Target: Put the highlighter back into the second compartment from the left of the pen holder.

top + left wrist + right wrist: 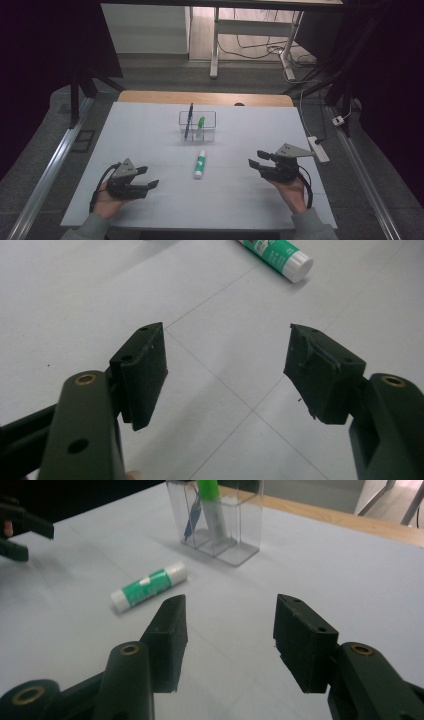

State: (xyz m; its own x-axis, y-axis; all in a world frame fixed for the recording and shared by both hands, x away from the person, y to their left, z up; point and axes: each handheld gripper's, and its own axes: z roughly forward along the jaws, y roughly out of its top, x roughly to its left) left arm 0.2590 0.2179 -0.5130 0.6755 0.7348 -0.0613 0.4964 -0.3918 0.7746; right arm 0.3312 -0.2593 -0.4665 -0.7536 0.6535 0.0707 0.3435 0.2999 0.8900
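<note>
High view: near the bottom edge, two hands are resting on the white bench (150,125), each holding a set of tongs aimed inward toward the middle. The left tongs (148,177) are lying low, jaws standing apart with nothing between them. The right tongs (256,163) are sitting a little farther up the bench, wrist bent inward — jaws likewise apart and empty. Between the two, well apart from either, a glue stick (200,164) is lying flat on the bench, its long axis running from the person's side toward the far side, white cap at the near end. Farther on, just beyond the stick, a clear organizer (198,126) is standing upright, holding a dark pen (189,122) leaning in the left compartment and a green marker (201,125) beside it.
</note>
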